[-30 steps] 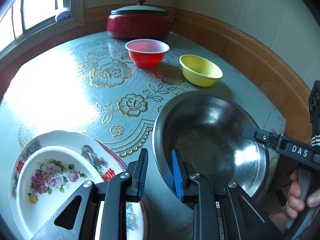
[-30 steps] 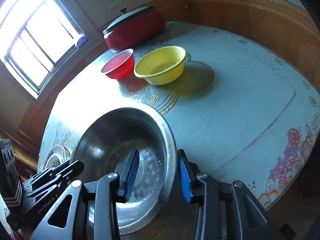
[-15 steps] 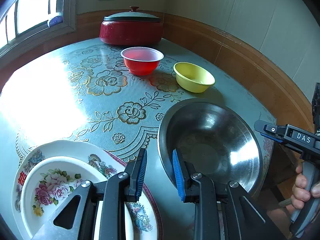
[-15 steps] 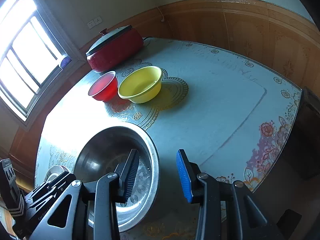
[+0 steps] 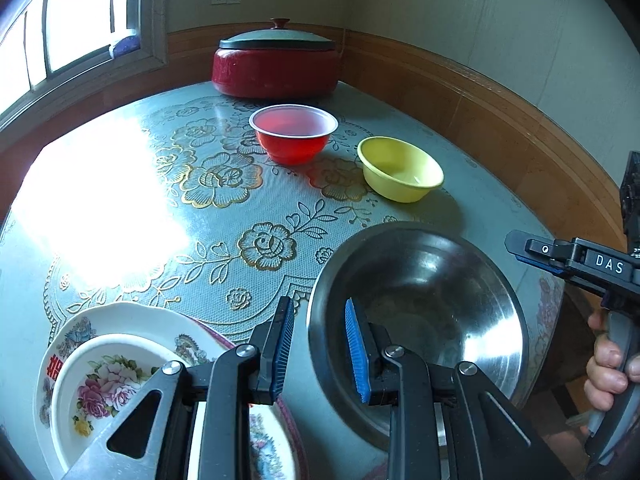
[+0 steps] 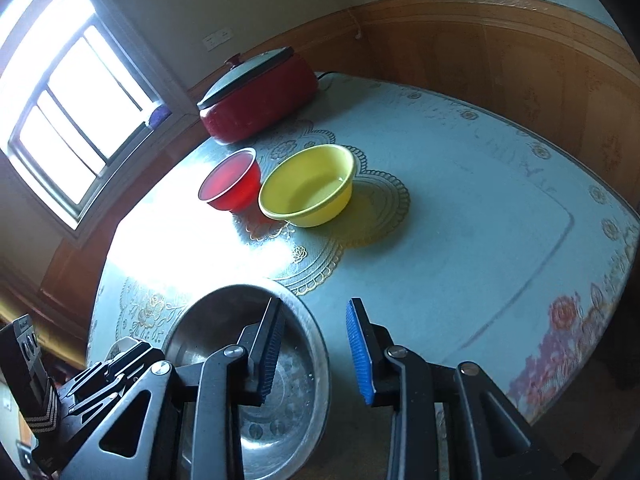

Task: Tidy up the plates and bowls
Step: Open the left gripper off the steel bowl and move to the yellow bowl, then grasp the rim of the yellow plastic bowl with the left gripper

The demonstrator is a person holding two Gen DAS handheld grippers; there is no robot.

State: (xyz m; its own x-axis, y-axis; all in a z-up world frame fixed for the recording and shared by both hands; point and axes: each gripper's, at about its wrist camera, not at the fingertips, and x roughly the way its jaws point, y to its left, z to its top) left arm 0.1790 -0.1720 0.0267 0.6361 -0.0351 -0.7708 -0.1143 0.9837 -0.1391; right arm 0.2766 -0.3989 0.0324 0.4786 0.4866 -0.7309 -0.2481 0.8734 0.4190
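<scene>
A large steel bowl [image 5: 424, 304] stands at the table's near edge; it also shows in the right wrist view [image 6: 276, 380]. My left gripper [image 5: 318, 350] is open and empty above the bowl's left rim. My right gripper [image 6: 316, 354] is open and empty above its right rim. A small floral dish [image 5: 96, 384] lies on a floral plate [image 5: 76, 332] at the near left. A red bowl [image 5: 294, 132] and a yellow bowl [image 5: 400, 174] stand side by side farther back, also in the right wrist view: red bowl [image 6: 230, 186], yellow bowl [image 6: 308, 190].
A red lidded pot [image 5: 276, 64] stands at the back by the wall. The round table [image 6: 480, 220] has a floral cover and a wood-panelled wall behind. A window is at the left.
Both grippers have risen and drawn back from the steel bowl's rim. The right jaws have opened wider. The bowl stays on the table.
</scene>
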